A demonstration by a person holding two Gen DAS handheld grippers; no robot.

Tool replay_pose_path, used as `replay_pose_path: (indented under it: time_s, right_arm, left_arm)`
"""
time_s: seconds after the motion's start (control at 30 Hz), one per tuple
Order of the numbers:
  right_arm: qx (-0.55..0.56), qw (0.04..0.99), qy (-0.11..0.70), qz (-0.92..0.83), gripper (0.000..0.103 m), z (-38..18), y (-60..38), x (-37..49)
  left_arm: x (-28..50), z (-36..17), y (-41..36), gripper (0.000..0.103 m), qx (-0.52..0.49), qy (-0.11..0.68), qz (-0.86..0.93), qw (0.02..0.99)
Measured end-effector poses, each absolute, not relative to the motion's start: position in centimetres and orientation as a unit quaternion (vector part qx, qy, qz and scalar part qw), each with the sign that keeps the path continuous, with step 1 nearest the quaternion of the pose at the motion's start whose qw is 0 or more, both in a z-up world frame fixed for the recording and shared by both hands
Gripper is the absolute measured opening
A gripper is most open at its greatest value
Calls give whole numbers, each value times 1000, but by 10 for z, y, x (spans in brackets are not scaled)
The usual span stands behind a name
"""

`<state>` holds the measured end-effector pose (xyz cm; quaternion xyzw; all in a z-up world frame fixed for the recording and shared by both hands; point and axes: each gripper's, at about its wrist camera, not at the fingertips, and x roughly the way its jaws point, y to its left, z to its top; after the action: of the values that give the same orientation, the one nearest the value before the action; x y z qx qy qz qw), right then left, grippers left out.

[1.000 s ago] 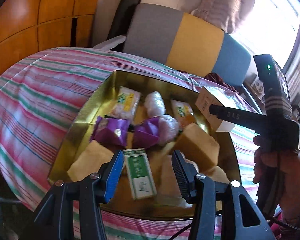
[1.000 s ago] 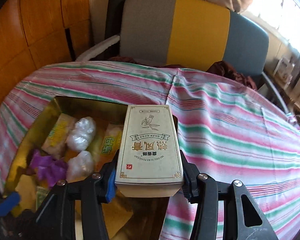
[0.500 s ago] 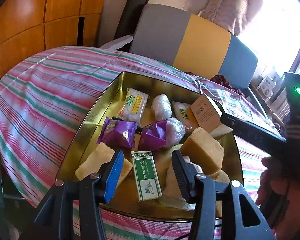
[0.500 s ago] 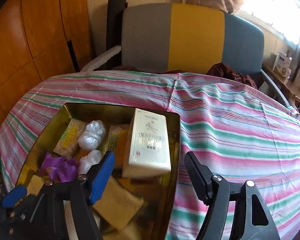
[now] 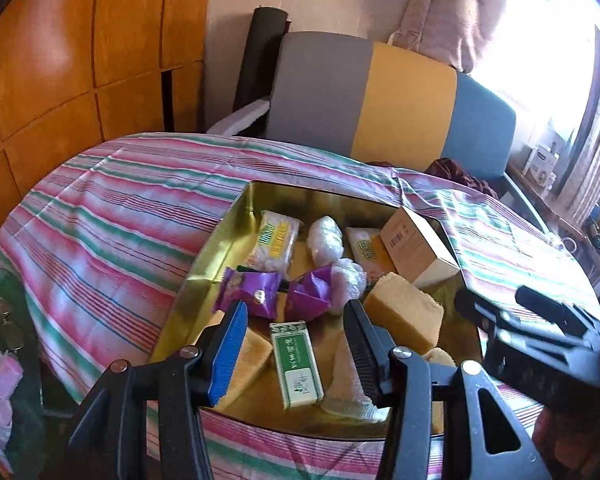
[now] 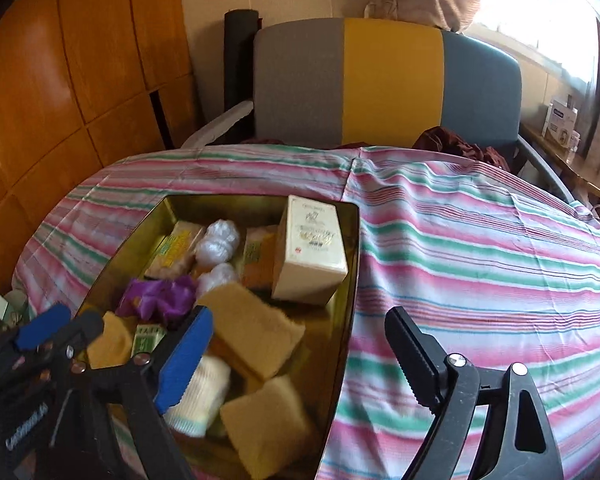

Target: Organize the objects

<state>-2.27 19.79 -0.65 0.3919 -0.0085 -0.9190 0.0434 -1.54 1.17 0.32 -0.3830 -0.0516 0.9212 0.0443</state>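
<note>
A gold tin tray [image 5: 216,248] [image 6: 350,264] on the striped table holds snack packets, yellow sponges, purple wrappers [image 5: 256,292] and a green box [image 5: 298,364]. A cream box [image 6: 310,252] [image 5: 416,248] lies in the tray's far right corner. My right gripper [image 6: 296,356] is open and empty, drawn back over the tray's near right edge. My left gripper [image 5: 296,344] is open and empty above the green box at the tray's near edge. The right gripper's body shows at the right of the left wrist view [image 5: 540,340].
A striped cloth [image 6: 480,248] covers the round table. A grey, yellow and blue chair [image 6: 384,84] stands behind it. Wooden panels [image 5: 60,60] line the left wall. Small clutter sits low on the left [image 5: 0,368]. A side shelf with boxes is at the right [image 6: 560,120].
My right gripper let go of the cream box in the tray's far right corner, opened wide and drew back. My left gripper also pulled back, still open.
</note>
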Motion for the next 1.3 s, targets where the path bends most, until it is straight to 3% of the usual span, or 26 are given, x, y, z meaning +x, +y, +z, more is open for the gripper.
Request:
replay_pose_path:
  time_s: [0.2,0.57,1.3]
  right_arm:
    - [389,49,-5,-920,103,2,187,-4]
    - [384,7,14,-923,103,14,169,11]
    - [395,-19,16,-918,103,16,158,15]
  left_arm:
    - [-10,7,-5,50,-379,-76,922,19]
    - [2,21,-4,51,-375,-8,927,-24]
    - [4,14,-7,50,-400,-11,916,-8]
